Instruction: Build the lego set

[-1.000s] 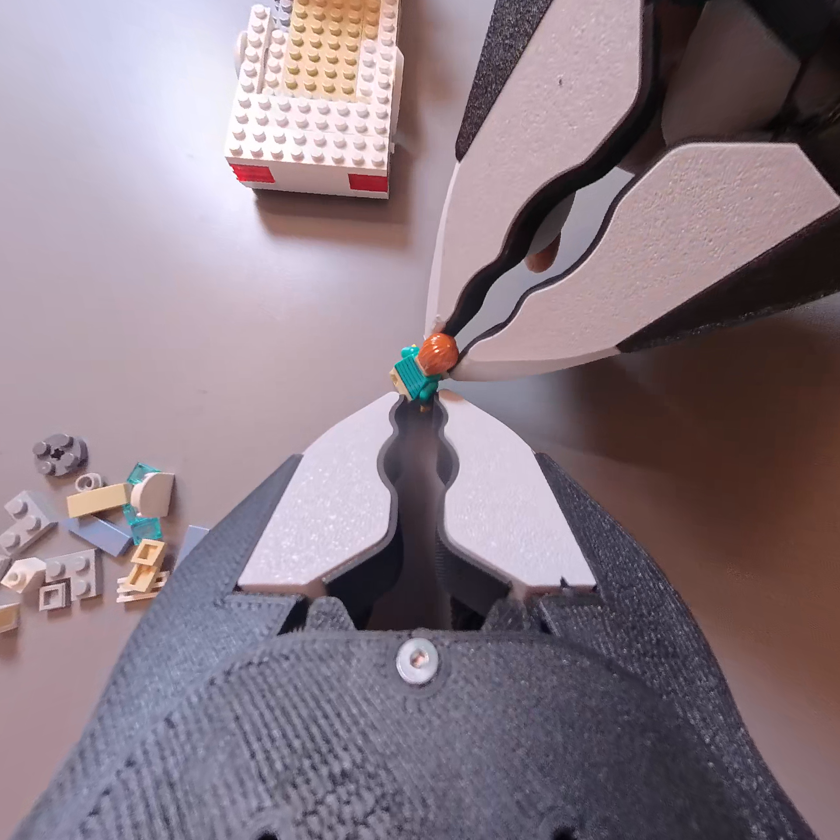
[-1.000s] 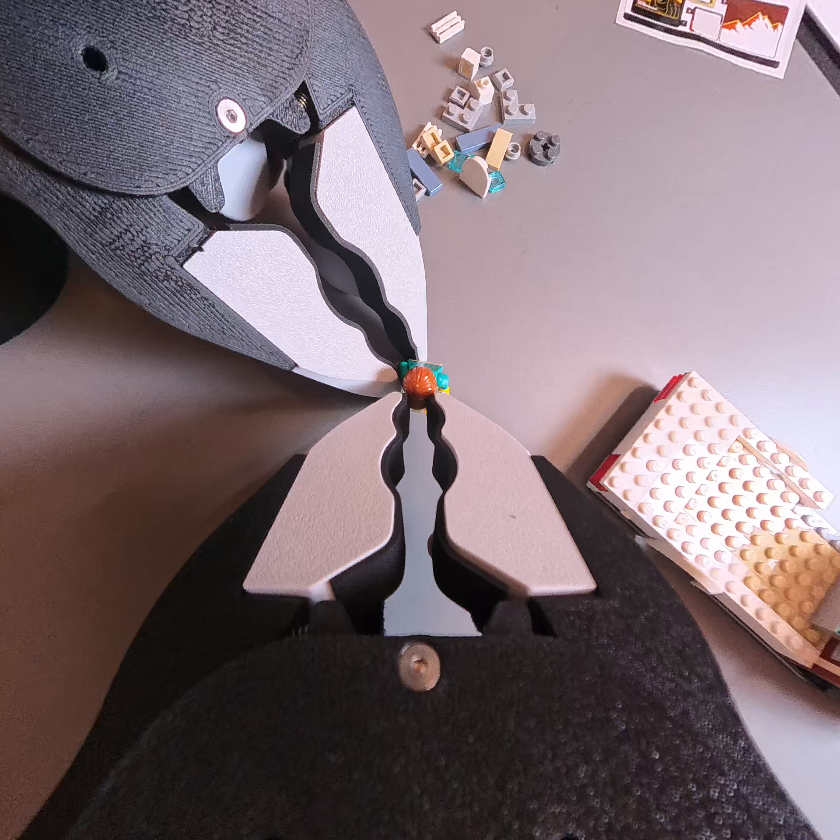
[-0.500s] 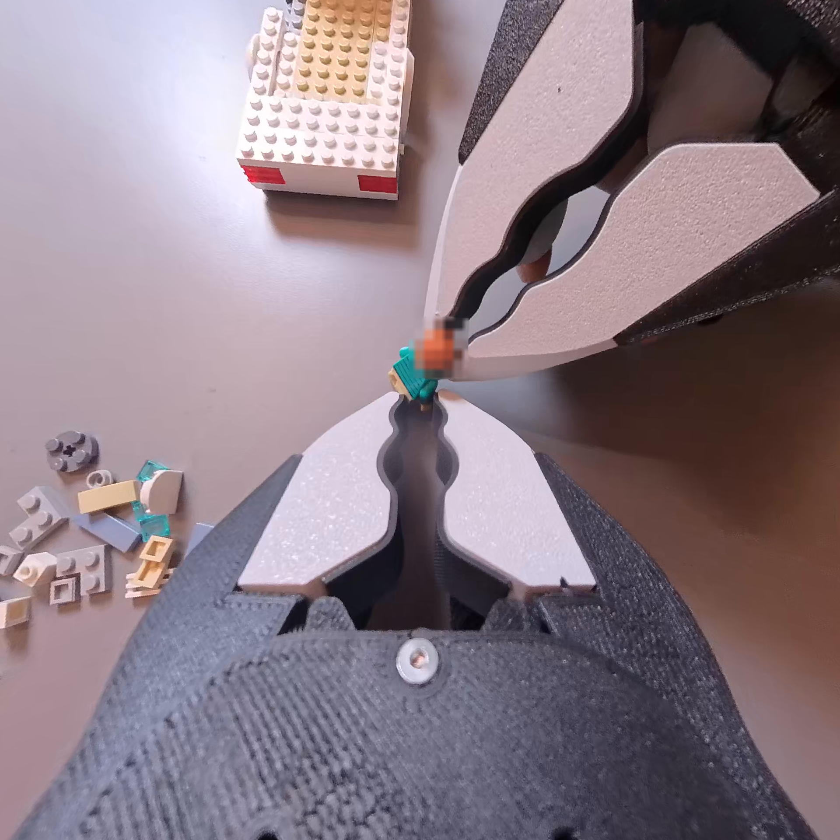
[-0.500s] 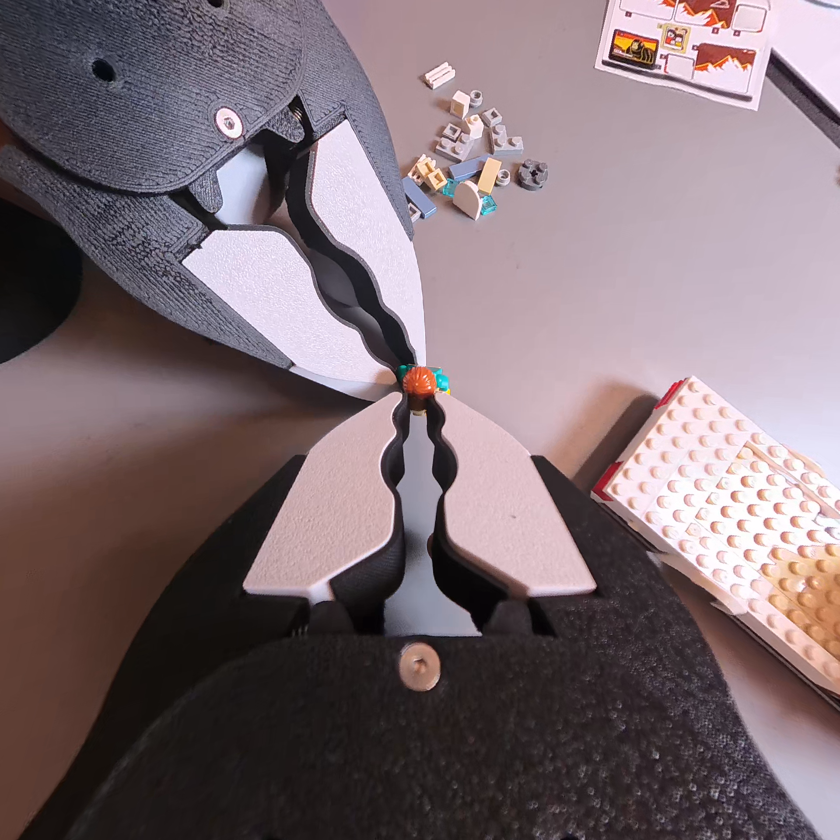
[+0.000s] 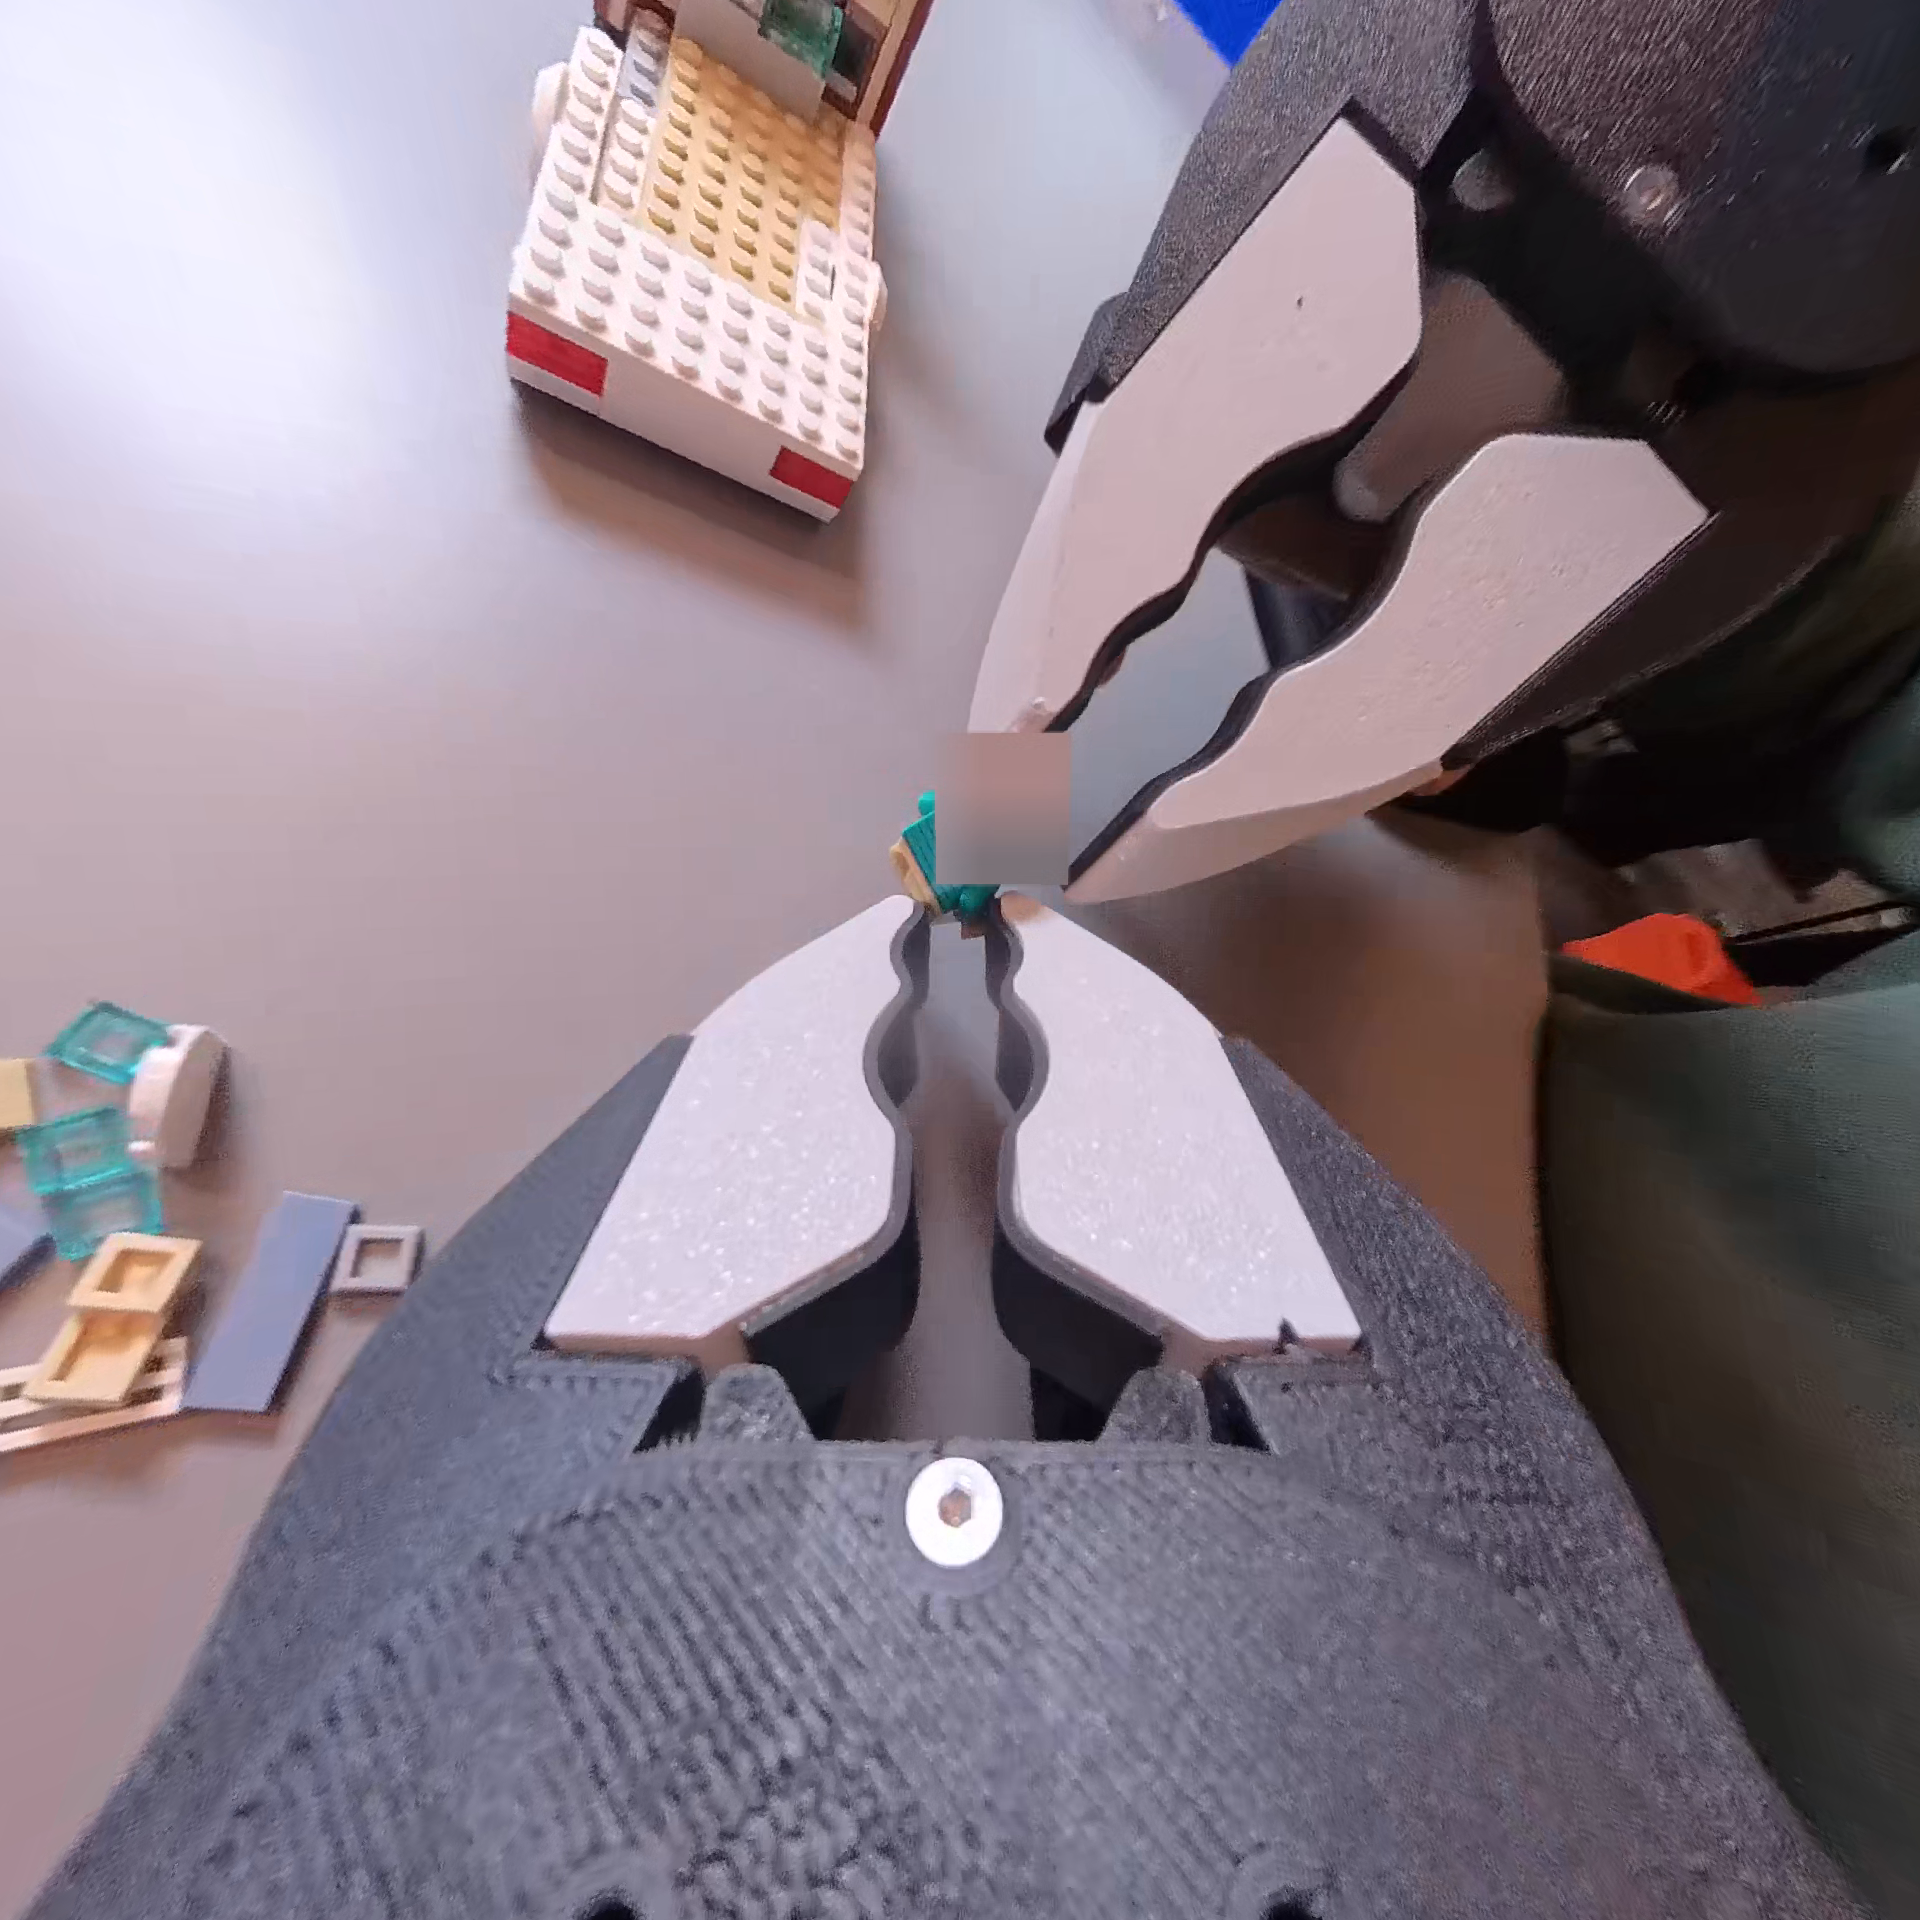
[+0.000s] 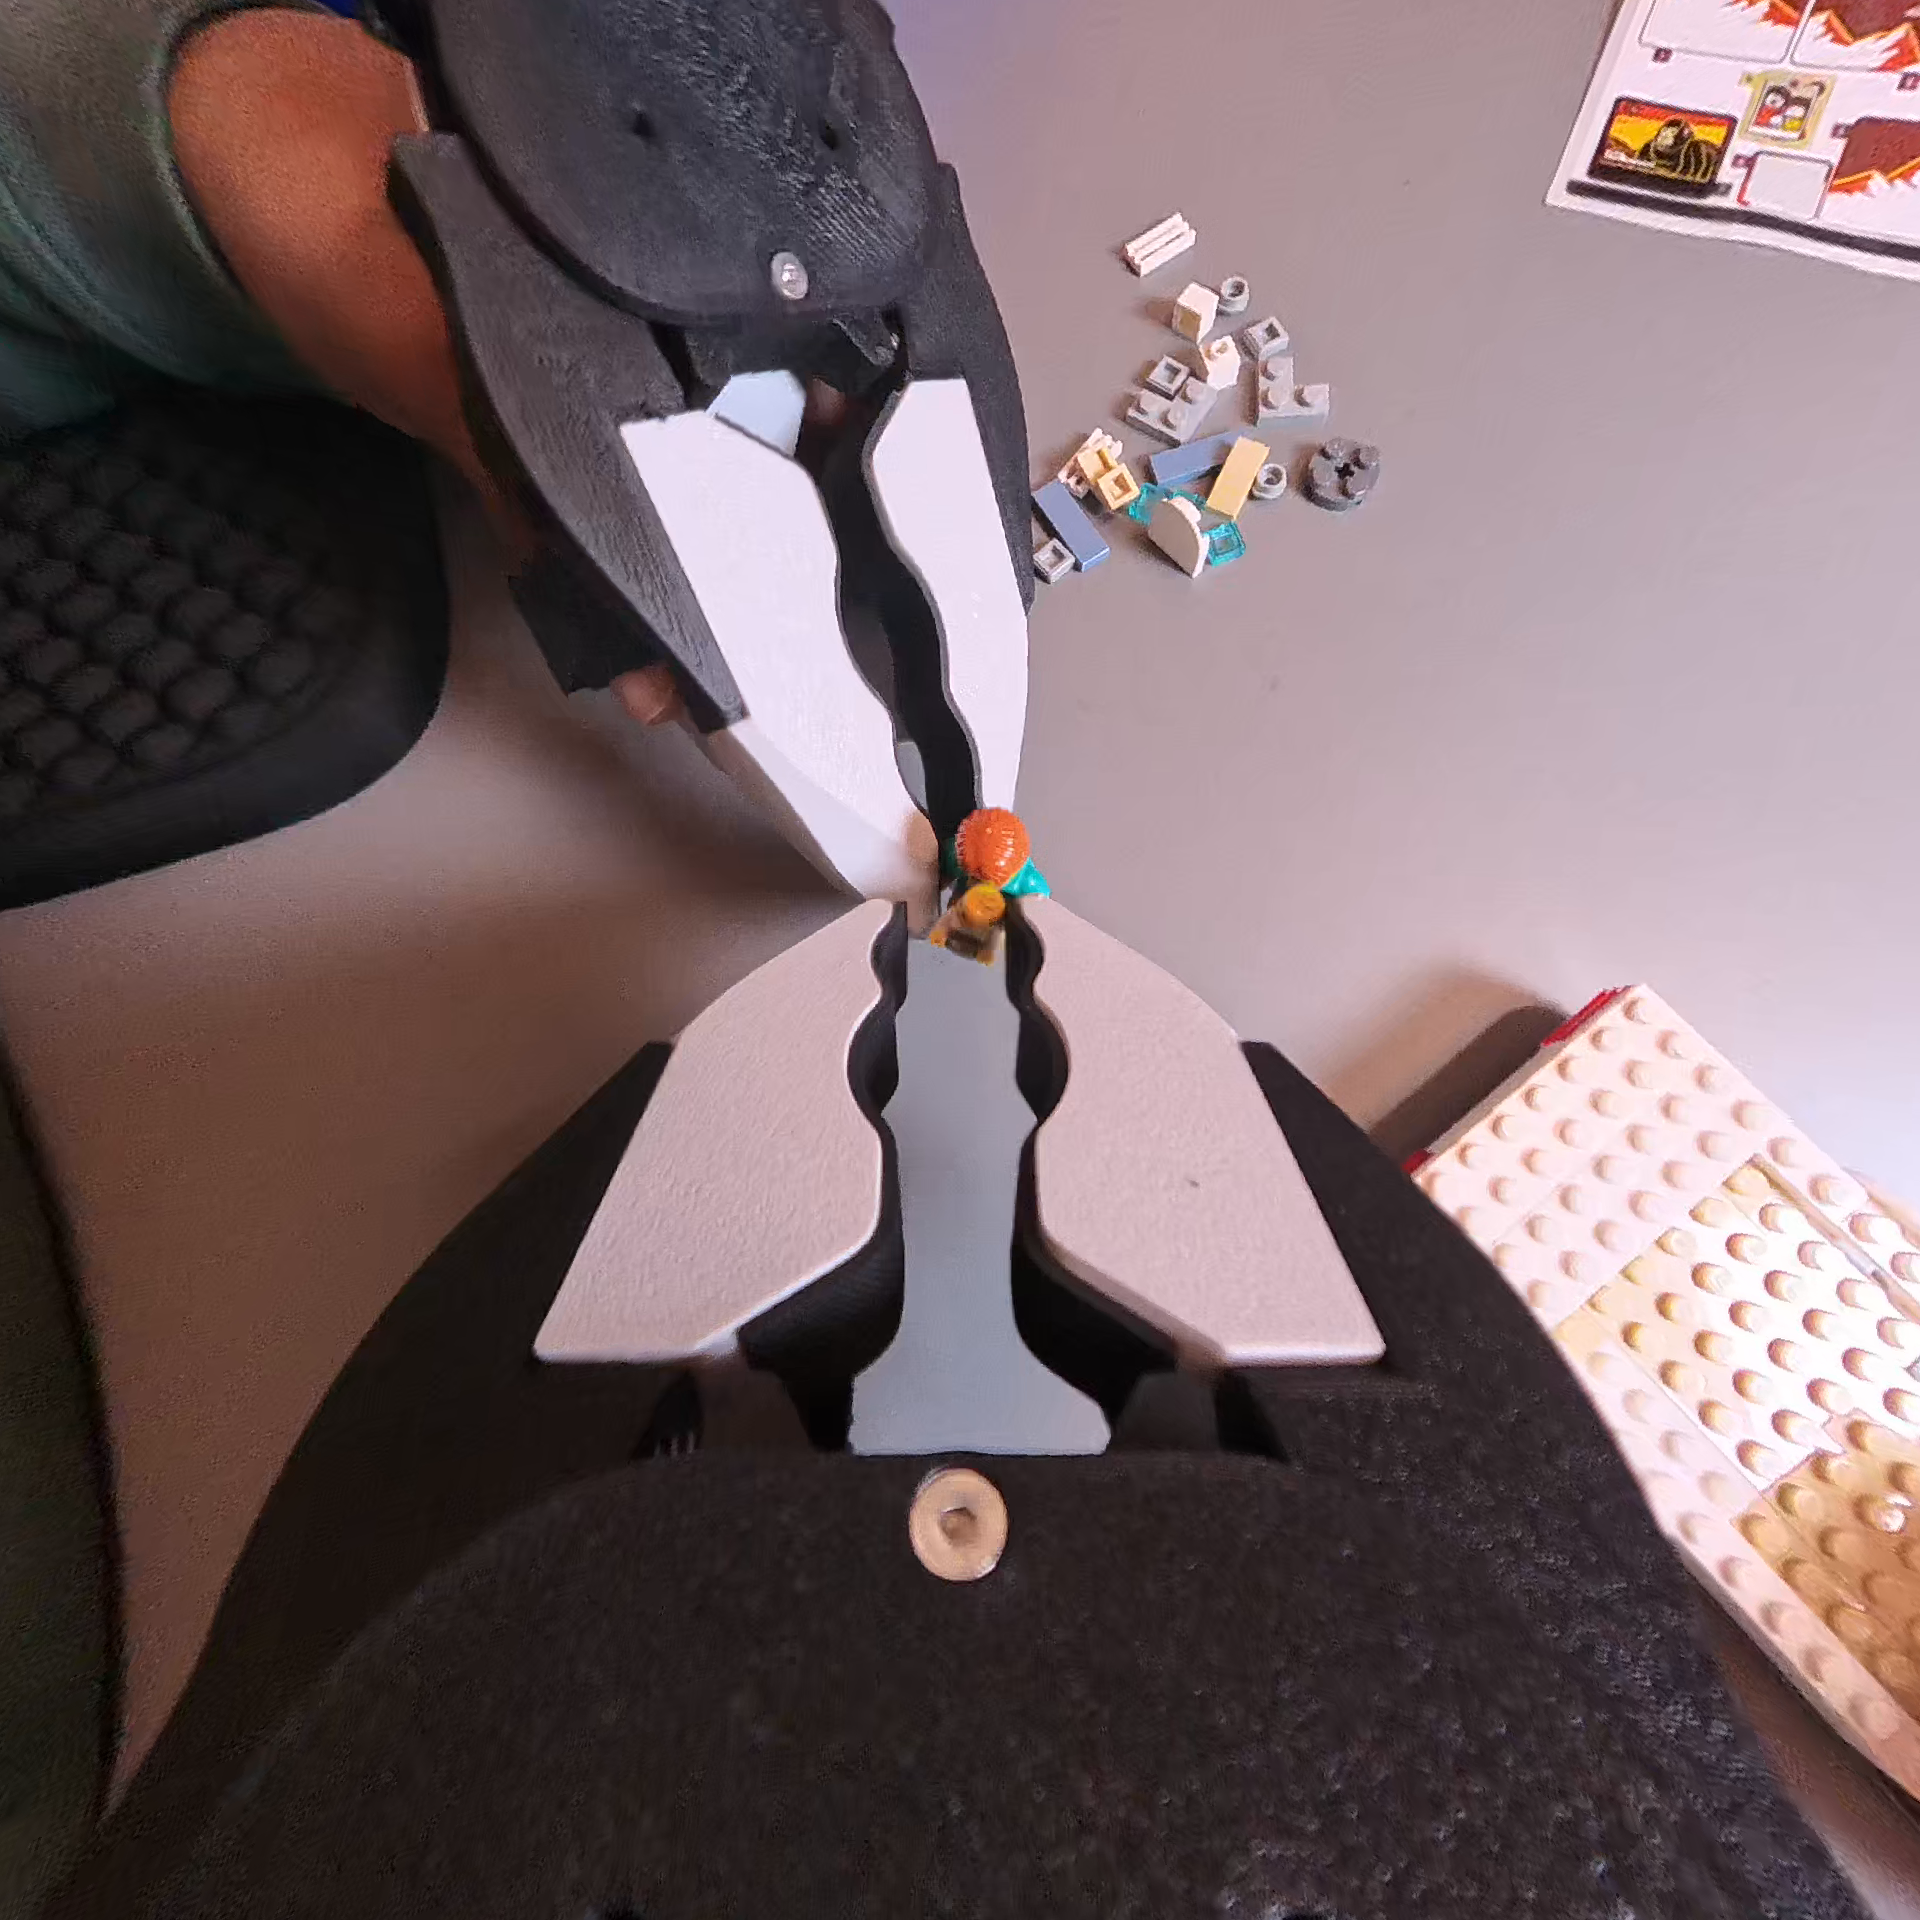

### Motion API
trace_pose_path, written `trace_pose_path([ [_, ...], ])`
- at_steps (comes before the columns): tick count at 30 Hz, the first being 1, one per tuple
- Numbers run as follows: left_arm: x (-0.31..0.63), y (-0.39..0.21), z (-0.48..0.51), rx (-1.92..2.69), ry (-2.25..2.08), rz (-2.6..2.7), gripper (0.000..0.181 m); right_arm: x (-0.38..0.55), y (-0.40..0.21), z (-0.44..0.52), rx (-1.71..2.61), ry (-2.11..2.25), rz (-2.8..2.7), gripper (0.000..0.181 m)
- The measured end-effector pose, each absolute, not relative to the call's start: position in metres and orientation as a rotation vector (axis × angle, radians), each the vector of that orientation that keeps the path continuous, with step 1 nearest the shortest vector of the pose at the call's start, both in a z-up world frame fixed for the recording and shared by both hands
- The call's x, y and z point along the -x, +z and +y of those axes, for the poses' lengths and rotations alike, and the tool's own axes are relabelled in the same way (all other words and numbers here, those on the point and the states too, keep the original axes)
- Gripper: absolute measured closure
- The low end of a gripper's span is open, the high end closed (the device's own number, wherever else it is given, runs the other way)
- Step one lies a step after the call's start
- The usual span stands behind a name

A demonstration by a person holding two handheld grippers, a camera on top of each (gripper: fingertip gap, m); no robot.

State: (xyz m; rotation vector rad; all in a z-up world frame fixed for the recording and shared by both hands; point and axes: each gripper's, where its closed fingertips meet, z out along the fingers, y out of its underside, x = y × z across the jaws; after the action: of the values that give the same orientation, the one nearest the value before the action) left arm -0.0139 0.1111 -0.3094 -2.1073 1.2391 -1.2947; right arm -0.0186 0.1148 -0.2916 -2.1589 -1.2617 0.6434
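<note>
Now the right gripper (image 5: 1049, 800) fingers have spread off the minifigure (image 6: 982, 868), which the left gripper (image 5: 958, 914) still pinches.

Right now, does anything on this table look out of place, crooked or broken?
Nothing looks damaged or spilled. The minifigure is tilted, pinched in the left gripper above the table, with the right gripper open beside it. The loose pieces lie in an untidy cluster, and the white build looks intact.

I see even, fairly bright light on the table (image 5: 312, 644), with soft shadows beside the white lego build (image 5: 707, 249). Both wide-angle views bow strongly at the edges. The loose bricks (image 5: 114, 1226) at the left margin are slightly soft, and a sleeve (image 6: 94, 187) is smeared.
</note>
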Motion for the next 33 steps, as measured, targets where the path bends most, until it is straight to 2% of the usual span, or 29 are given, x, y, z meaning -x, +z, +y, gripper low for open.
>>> trace_pose_path([
  [8, 0.012, -0.299, 0.103, 2.101, -1.518, 1.185, 0.171, 0.022, -0.277, 0.109, 2.003, 0.635, -1.323, 0.158],
  [12, 0.011, -0.296, 0.100, 2.098, -1.570, 1.175, 0.172, 0.020, -0.274, 0.111, 1.942, 0.561, -1.339, 0.160],
  [19, 0.011, -0.297, 0.099, 2.096, -1.551, 1.189, 0.172, 0.018, -0.270, 0.115, 1.942, 0.591, -1.266, 0.175],
  [33, 0.011, -0.288, 0.094, 2.051, -1.665, 1.176, 0.172, 0.020, -0.259, 0.107, 1.799, 0.711, -1.258, 0.175],
])
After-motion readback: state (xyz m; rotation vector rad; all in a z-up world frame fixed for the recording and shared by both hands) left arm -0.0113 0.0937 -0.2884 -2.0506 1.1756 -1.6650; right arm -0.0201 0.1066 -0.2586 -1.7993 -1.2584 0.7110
